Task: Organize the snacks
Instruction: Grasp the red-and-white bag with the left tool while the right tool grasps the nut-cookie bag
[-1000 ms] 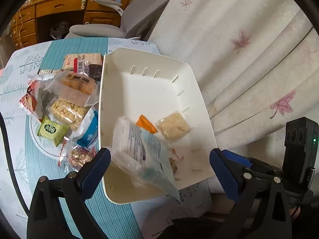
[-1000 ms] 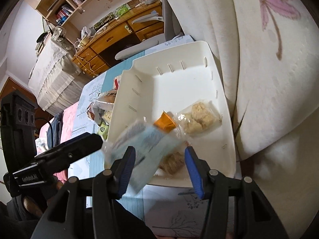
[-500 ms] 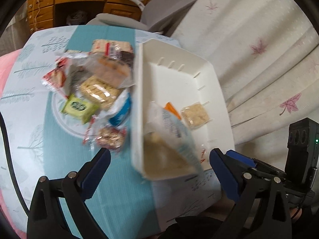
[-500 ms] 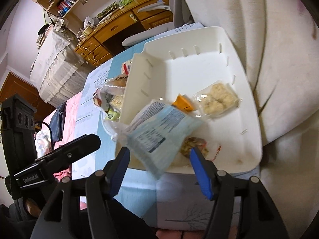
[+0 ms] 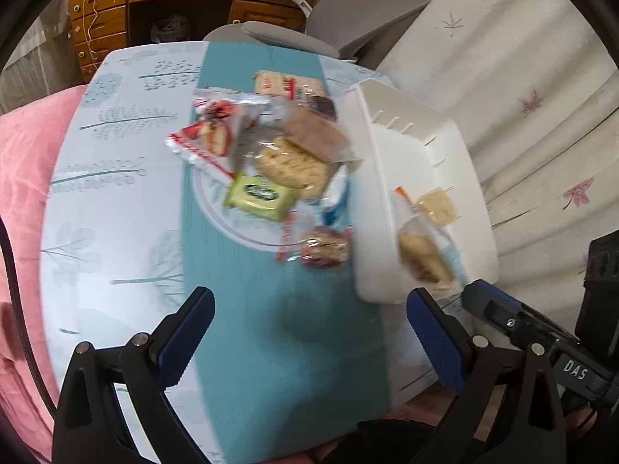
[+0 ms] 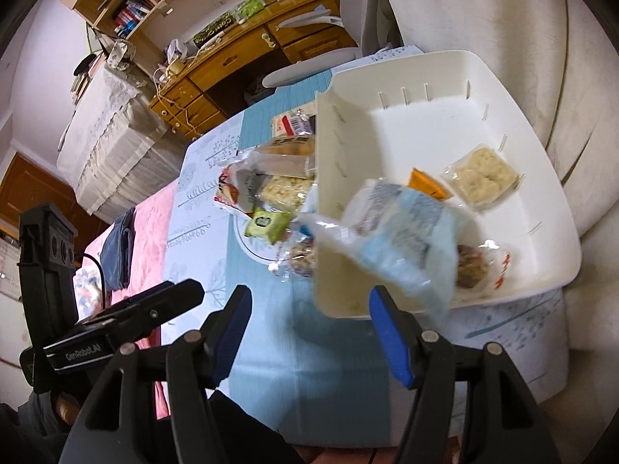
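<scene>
Both grippers, left (image 5: 309, 328) and right (image 6: 305, 328), are held wide, empty; green packet (image 5: 260, 193) is best approached squarely, then carried to the tray (image 6: 541, 208).

The left wrist camera looks steeply down between its own fingers at the teal table runner (image 5: 278, 348), with the snack pile (image 5: 278, 170) ahead. The right wrist camera stands just to its right, also tilted down, closer to the white bin (image 6: 549, 208). Both views share the bin, the pile and the wooden desk (image 6: 247, 58)
</scene>
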